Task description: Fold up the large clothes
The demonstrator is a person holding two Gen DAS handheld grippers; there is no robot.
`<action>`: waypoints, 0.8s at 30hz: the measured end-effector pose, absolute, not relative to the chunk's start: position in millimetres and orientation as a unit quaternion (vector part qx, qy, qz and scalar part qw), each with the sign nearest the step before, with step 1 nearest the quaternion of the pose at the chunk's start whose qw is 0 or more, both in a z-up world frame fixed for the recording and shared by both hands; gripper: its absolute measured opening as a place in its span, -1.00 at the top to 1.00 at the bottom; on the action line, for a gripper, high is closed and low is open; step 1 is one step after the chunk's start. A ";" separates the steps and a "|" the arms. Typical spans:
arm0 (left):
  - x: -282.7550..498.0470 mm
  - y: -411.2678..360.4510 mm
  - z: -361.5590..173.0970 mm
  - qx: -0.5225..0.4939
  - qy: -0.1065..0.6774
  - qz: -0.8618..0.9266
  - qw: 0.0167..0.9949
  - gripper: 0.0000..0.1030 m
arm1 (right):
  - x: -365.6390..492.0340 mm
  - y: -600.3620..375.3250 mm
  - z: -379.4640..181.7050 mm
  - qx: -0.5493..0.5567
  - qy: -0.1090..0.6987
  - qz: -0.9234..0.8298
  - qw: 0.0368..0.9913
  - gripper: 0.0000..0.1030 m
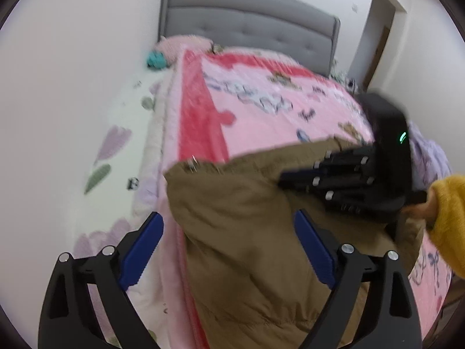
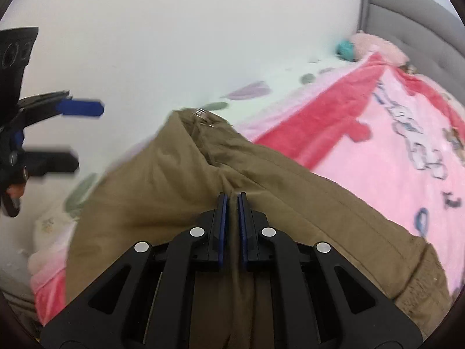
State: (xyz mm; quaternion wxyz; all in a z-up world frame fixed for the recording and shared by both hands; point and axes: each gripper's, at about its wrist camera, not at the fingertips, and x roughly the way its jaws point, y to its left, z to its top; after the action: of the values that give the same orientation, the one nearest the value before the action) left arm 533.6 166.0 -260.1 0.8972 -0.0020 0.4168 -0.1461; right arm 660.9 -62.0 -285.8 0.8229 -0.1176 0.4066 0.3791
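Note:
A brown padded jacket lies on a pink and red blanket over the bed, with a metal zip pull at its far corner. My left gripper hangs open above the jacket's near left part, its blue pads wide apart and nothing pressed between them. In the right wrist view it shows at the far left. My right gripper is shut, pinching a raised fold of the jacket between its pads. In the left wrist view it reaches in from the right, held by a hand in a yellow sleeve.
A grey tufted headboard stands against the white wall. A pink pillow and a teal object lie at the head of the bed. A white floral sheet hangs on the left side. A doorway opens at back right, and lavender cloth lies right.

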 end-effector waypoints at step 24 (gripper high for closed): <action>511.3 105.6 -333.0 0.042 0.441 -0.116 0.889 -0.77 | 556.4 -381.6 -309.0 -0.015 0.398 0.111 0.910 0.26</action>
State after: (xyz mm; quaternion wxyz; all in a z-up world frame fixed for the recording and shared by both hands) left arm 511.3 105.6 -333.0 0.8890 0.0417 0.4410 -0.1161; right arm 556.4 -381.6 -309.0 0.9105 -0.0153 0.3981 0.1110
